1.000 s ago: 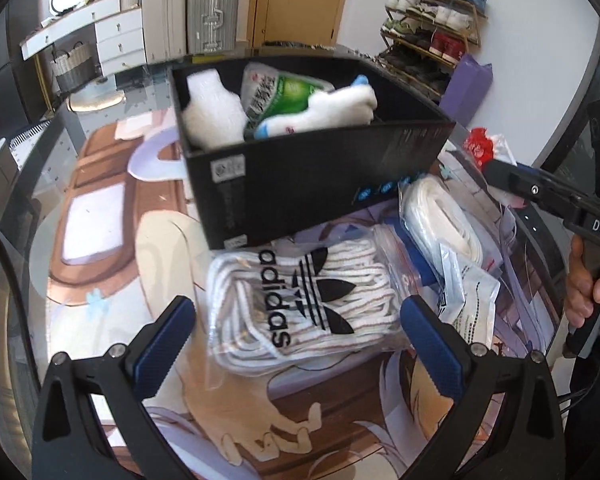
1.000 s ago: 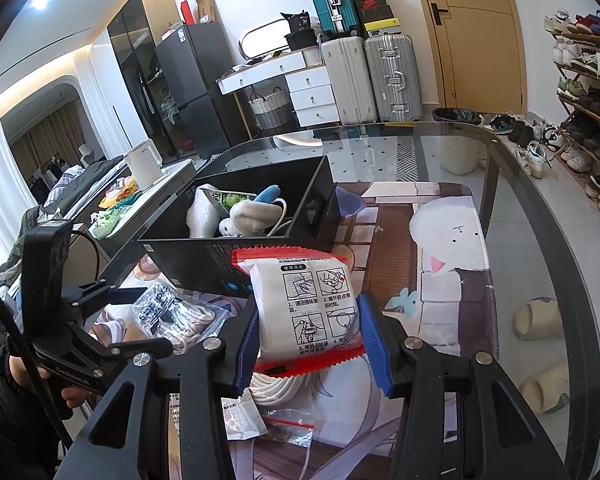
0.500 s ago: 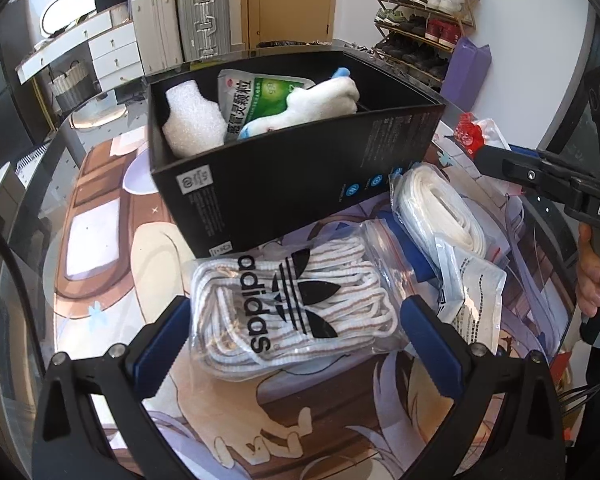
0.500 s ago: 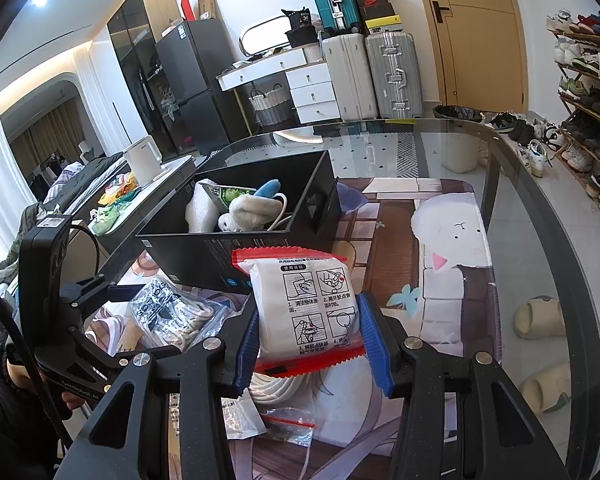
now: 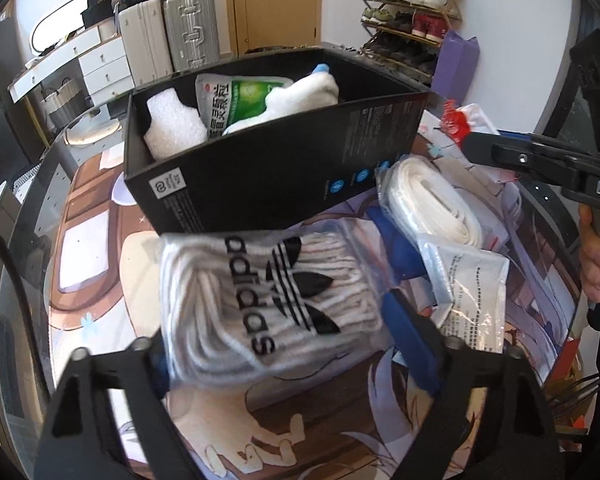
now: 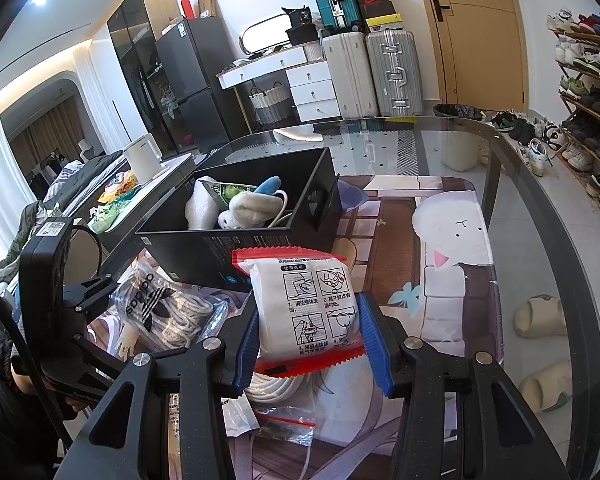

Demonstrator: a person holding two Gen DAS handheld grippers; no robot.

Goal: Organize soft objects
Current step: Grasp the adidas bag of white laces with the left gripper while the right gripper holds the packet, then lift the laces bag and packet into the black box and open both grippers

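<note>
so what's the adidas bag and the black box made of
adidas bag: clear glossy plastic film, judging by glare and the pale cord visible inside.
black box: looks like matte printed cardboard, with thin straight walls, crisp folded edges and small print; rigid plastic can't be excluded.

One box (image 5: 260,176), two suitcases (image 5: 168,36)

A lived-in home: suitcases (image 6: 388,74), shoe rack (image 6: 588,92), fridge (image 6: 188,84), slippers (image 6: 540,316).
</note>
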